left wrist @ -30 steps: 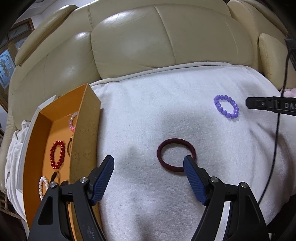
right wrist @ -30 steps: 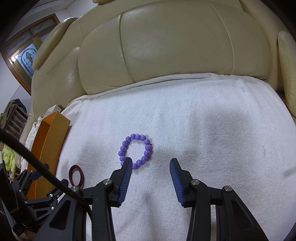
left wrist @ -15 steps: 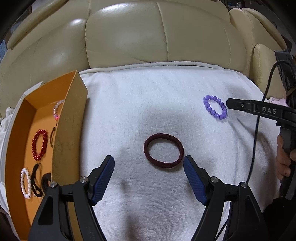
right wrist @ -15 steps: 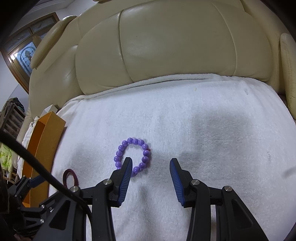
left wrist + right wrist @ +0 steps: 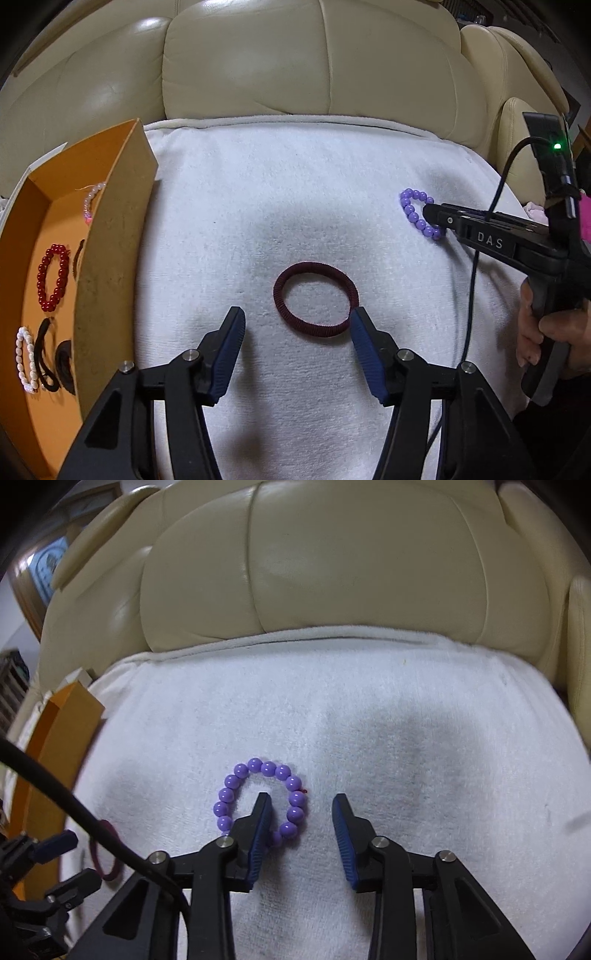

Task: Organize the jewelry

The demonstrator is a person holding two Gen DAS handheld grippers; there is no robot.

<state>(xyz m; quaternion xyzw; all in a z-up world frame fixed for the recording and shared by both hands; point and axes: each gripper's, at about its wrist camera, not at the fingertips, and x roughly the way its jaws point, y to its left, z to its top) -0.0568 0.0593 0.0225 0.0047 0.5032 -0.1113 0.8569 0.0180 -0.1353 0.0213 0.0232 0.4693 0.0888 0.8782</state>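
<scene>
On the white towel (image 5: 295, 206) that covers the seat of a cream leather sofa (image 5: 243, 59), a dark red hair tie (image 5: 316, 304) lies flat, just beyond the left gripper (image 5: 297, 328). Its jaws stand about half open and are closing. The right fingertip (image 5: 360, 325) is at the near right edge of the hair tie, and I cannot tell if it touches; the other finger is well to the left of the ring. The jaws hold nothing.

Far to the right on the same towel lies a purple bead bracelet (image 5: 260, 801). The right gripper (image 5: 301, 814) is over it with jaws rather narrow and closing. Its left finger (image 5: 260, 819) reaches into the loop of the bracelet, so the right side of the bead string is between the two fingers. The pads do not press on the beads yet. A hand (image 5: 550, 336) holds the handle of this gripper at the right edge of the left wrist view.

At the left side of the towel stands an orange box (image 5: 107, 266), open on top. Inside it lie a red bead bracelet (image 5: 53, 277), a white pearl bracelet (image 5: 26, 360), a pale pink bracelet (image 5: 90, 197) and some dark hair ties (image 5: 48, 358).
</scene>
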